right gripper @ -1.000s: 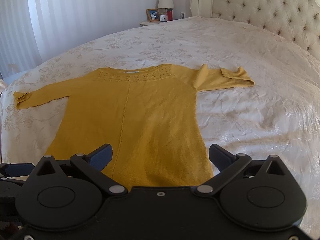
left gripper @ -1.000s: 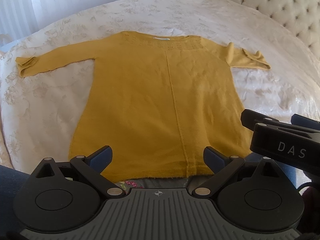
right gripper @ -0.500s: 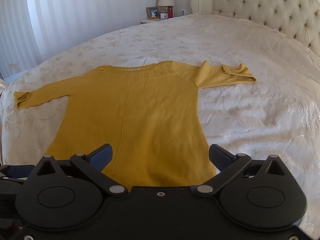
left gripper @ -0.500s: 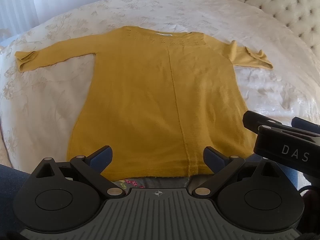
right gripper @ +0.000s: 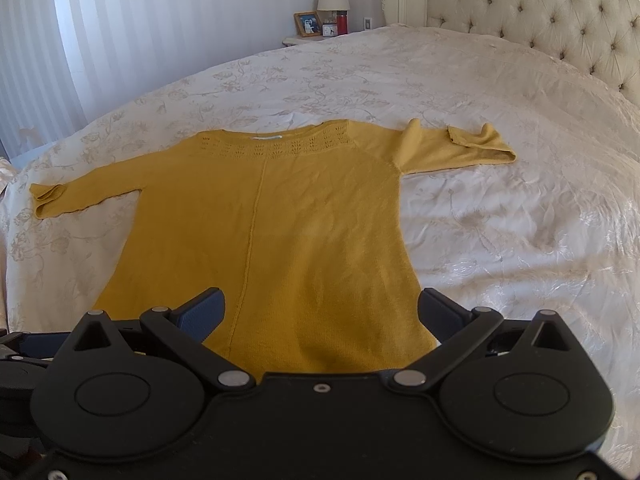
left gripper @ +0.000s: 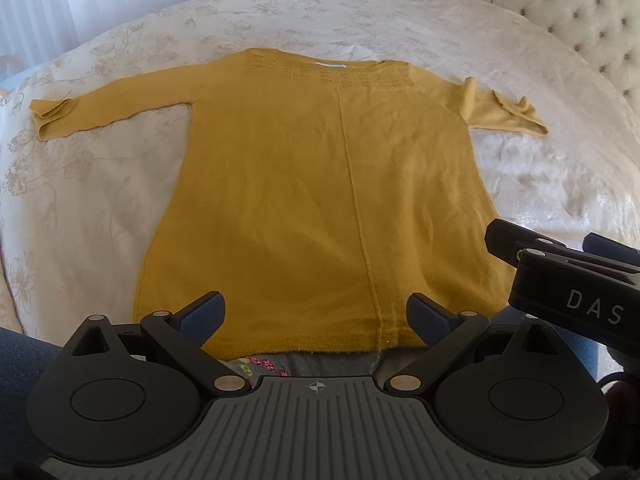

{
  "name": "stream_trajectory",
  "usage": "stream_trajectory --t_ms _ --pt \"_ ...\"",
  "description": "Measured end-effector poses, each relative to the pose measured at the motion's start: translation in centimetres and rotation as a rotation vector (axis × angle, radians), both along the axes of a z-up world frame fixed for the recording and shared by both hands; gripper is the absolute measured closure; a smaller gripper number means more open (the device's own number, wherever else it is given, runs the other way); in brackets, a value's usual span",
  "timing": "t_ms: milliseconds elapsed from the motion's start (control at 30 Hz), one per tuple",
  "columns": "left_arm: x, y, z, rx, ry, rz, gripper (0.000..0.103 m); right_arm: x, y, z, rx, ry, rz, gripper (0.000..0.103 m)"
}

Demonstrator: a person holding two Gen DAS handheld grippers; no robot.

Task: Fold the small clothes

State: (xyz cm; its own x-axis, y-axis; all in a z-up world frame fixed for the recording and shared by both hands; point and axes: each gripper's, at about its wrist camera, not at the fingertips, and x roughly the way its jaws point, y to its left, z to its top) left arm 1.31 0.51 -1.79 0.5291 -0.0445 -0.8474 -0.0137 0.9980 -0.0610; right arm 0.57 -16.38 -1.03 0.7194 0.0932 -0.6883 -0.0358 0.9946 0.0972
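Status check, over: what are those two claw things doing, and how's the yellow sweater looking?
Left gripper open, right gripper open, both empty. Sweater flat on bed, sleeves out, unfolded. Nothing in the way.

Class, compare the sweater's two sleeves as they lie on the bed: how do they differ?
The left sleeve lies stretched out flat; the right sleeve is rumpled, with a raised fold at the shoulder. The left sleeve's cuff is only slightly curled; the right sleeve's cuff is turned back on itself. Both are mustard knit and rest on the bedspread.
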Motion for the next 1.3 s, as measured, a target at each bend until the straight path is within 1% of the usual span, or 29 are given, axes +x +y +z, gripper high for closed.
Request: stream_trajectory --t_ms 67,100,133,433,733,833,933,1033,1167,1300 --pt "-0.1 0.0 0.0 -0.004 -0.003 -0.003 0.005 0.0 0.0 0.0 0.006 0.001 0.0 0.001" --pt "-0.2 0.0 0.0 -0.005 -0.003 -0.005 0.01 0.0 0.1 0.1 0.009 0.001 0.0 0.001" --pt "-0.1 -0.1 0.0 -0.007 -0.001 -0.008 0.013 0.0 0.1 0.1 0.01 0.001 0.0 0.001" --pt "0.0 -0.2 -0.2 -0.007 0.008 -0.01 0.013 0.1 0.1 0.1 0.016 0.009 0.001 0.001" --pt "0.2 -0.2 -0.4 -0.015 -0.003 -0.025 0.013 0.5 0.0 -0.3 0.024 0.02 0.009 0.001" --pt "0.7 -0.3 -0.5 -0.021 0.002 -0.027 0.013 1.1 -0.1 -0.5 0.031 0.036 0.017 0.001" --pt "1.6 -0.4 -0.8 -0.02 0.02 -0.042 0.013 2.0 -0.2 -0.8 0.05 0.07 0.026 0.001" --pt "2.6 -0.3 -1.0 0.0 0.026 -0.03 0.013 3.2 -0.5 -1.1 0.07 0.112 0.04 0.001" --pt "4.6 0.2 -1.0 0.04 -0.011 0.002 0.013 5.2 -1.0 -1.3 0.075 0.134 0.037 0.001" --pt "7.4 0.8 -1.0 0.034 -0.055 0.063 0.013 8.4 -1.9 -1.4 0.09 0.156 0.049 0.001"
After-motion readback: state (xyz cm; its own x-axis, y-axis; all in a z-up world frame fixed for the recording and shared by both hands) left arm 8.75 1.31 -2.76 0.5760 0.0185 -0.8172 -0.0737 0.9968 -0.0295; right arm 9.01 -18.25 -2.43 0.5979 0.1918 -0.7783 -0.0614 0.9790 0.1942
